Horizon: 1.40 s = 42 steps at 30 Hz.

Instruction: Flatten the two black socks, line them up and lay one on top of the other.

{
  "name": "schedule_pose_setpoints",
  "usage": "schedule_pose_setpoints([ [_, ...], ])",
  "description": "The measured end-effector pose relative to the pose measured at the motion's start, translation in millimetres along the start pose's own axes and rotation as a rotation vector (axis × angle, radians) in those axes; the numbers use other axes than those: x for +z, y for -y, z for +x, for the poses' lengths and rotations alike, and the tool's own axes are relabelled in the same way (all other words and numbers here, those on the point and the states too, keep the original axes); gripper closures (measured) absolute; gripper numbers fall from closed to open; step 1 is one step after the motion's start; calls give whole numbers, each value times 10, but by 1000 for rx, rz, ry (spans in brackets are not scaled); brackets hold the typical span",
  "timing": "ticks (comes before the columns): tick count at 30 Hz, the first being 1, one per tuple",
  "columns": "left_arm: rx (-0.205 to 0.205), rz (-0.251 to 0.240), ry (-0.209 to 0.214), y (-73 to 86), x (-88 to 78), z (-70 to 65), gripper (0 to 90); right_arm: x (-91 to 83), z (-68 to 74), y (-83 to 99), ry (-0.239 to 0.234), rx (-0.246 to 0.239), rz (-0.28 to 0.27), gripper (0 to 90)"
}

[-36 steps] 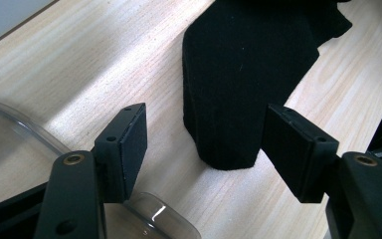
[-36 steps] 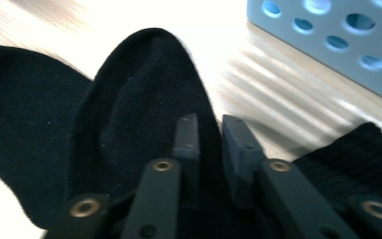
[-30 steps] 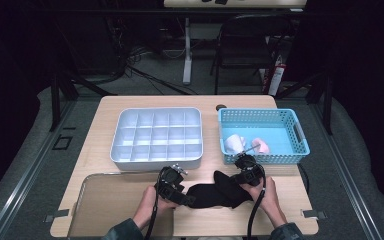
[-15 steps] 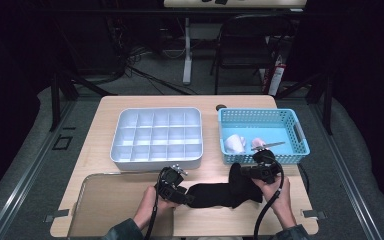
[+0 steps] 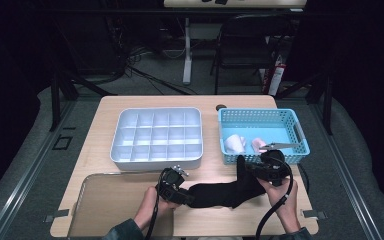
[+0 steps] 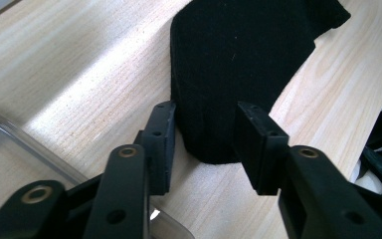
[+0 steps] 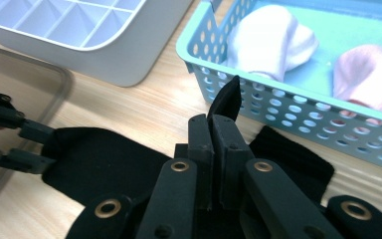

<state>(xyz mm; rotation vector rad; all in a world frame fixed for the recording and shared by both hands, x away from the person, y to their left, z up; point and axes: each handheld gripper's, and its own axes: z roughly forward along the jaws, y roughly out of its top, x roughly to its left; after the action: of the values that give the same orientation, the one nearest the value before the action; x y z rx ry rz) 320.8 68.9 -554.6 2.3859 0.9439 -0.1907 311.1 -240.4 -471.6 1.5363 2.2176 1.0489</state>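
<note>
Right gripper clamped on black fabric sock, lifting its cuff. Left gripper just closing around toe, pads not yet pressing. Risk: toe slips free, sock drags.

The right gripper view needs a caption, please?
Right tongs pinch a black sock beside the blue basket.

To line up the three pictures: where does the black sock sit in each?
High view: black sock lies bottom centre on the table.
Left gripper view: top centre, its rounded end between the fingers.
Right gripper view: lower half, a fold clamped upright.
Shared landmark: the light wooden table.
</note>
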Motion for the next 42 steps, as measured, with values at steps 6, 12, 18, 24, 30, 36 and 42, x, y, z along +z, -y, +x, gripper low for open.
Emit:
schedule_pose_setpoints([
  [6,-2,-4,-7,-2,-15,7,612,67,227,13,-30,-47,23,872],
  [12,-3,-6,-7,-1,-22,22,613,214,465,61,-69,-94,78,870],
  [18,-8,-9,-7,-1,-31,31,611,296,683,148,-112,-143,135,867],
  [24,-5,-12,-8,-4,-44,32,592,362,762,271,-161,-180,203,852],
  [30,-3,-11,-7,-5,-54,33,575,404,783,379,-219,-197,277,815],
  [36,4,-25,-7,-13,-106,6,560,390,733,435,-281,-200,330,731],
  [42,9,-43,-8,-14,-163,-20,549,308,666,496,-363,-193,360,651],
])
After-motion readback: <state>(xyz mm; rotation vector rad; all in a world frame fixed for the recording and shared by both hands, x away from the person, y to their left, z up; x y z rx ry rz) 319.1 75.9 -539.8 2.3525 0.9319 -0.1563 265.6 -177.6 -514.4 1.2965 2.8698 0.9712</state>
